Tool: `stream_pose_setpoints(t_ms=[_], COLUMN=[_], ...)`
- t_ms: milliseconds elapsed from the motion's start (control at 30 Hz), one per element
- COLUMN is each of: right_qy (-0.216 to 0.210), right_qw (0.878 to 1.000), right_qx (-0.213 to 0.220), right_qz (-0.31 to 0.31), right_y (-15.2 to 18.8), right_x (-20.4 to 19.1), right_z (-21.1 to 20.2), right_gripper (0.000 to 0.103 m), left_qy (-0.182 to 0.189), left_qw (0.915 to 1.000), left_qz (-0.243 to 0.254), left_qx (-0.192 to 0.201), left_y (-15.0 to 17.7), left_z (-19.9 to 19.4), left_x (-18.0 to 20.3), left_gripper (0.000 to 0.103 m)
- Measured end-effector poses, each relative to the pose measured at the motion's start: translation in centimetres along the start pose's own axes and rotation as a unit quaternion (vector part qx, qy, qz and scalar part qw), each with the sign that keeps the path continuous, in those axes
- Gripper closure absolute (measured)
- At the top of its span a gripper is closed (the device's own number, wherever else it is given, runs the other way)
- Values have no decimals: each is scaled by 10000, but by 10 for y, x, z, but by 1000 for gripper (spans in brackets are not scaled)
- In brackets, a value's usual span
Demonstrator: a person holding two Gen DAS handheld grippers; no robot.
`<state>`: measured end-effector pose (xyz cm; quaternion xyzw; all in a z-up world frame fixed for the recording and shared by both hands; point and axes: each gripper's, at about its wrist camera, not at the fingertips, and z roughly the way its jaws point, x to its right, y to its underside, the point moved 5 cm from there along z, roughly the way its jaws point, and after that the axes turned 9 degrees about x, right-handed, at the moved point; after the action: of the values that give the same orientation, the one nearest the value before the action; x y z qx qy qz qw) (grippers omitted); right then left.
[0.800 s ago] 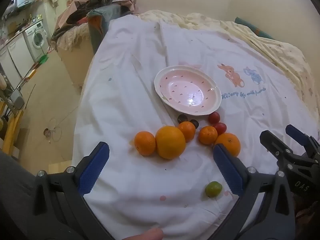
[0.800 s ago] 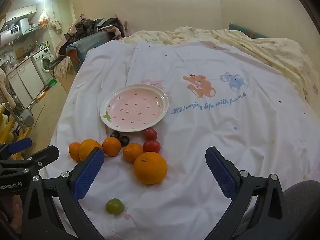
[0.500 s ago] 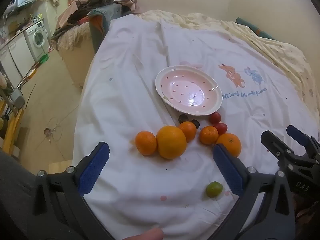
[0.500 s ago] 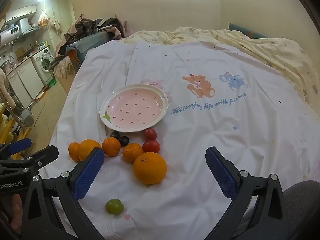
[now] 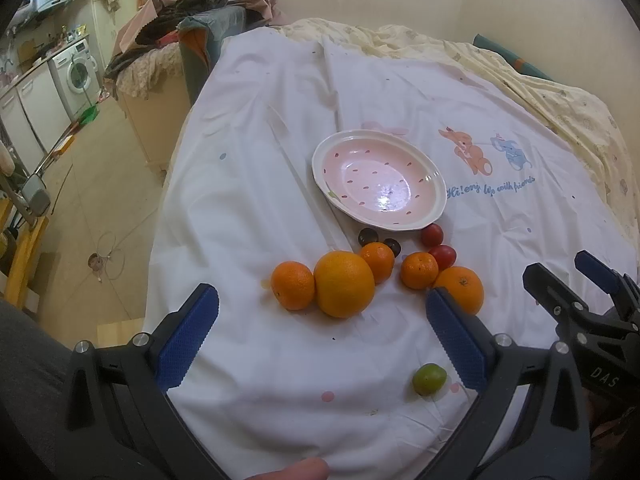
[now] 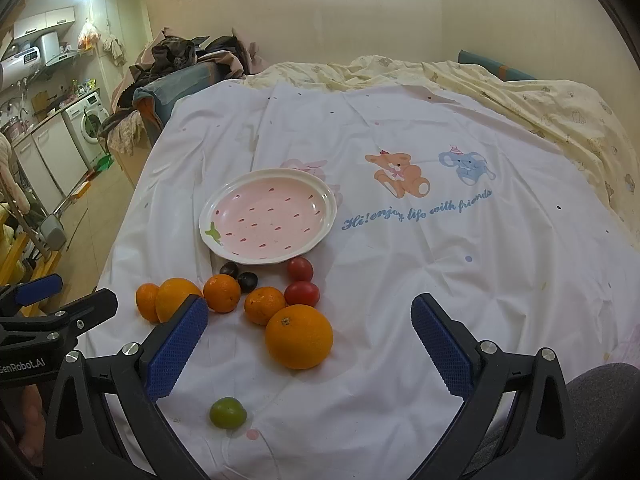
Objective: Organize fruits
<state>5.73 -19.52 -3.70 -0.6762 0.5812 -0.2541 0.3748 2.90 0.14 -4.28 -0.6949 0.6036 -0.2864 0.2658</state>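
A pink plate with a white rim (image 5: 436, 176) (image 6: 208, 216) lies empty on the white sheet. Just in front of it sits a row of fruit: a big orange (image 5: 344, 289) (image 6: 174, 296), several smaller oranges (image 5: 293, 286) (image 6: 222, 293), another big orange (image 5: 460, 288) (image 6: 299, 342), two red tomatoes (image 5: 437, 245) (image 6: 301, 282) and two dark plums (image 5: 368, 236) (image 6: 238, 275). A small green fruit (image 5: 429, 378) (image 6: 228, 412) lies alone nearer to me. My left gripper (image 5: 318, 326) hovers open before the big orange. My right gripper (image 6: 310, 340) stands open around the other big orange's near side, not touching it.
The white sheet (image 6: 400, 280) with a bear and elephant print covers a bed; its left edge drops to the floor (image 5: 100, 208). A cream quilt (image 6: 540, 108) lies at the back right. Piled clothes (image 6: 180, 56) and a washing machine (image 5: 78, 74) stand far left.
The left wrist view has shifted slightly, so the fruit and plate sit a little lower in it. The right gripper has stayed still. Both grippers have stayed open.
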Motion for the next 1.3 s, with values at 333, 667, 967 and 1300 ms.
stream_pose_setpoints(t_ms=[333, 667, 967, 1300], right_qy=[3, 22, 30, 54], right_qw=[10000, 10000, 10000, 10000], right_qx=[3, 16, 7, -12], right_qz=[-14, -26, -10, 1], right_y=[-1, 0, 1, -1], right_x=[0, 0, 1, 4], right_z=[1, 1, 3, 5], right_gripper=[0, 0, 0, 0], left_qy=[-9, -13, -10, -23], left_qw=[10000, 10000, 10000, 10000], left_qz=[3, -1, 20, 16], left_qx=[6, -5, 3, -6], left_y=[0, -1, -1, -1], left_z=[0, 1, 0, 1], left_x=[1, -1, 0, 0], left_gripper=[1, 1, 1, 1])
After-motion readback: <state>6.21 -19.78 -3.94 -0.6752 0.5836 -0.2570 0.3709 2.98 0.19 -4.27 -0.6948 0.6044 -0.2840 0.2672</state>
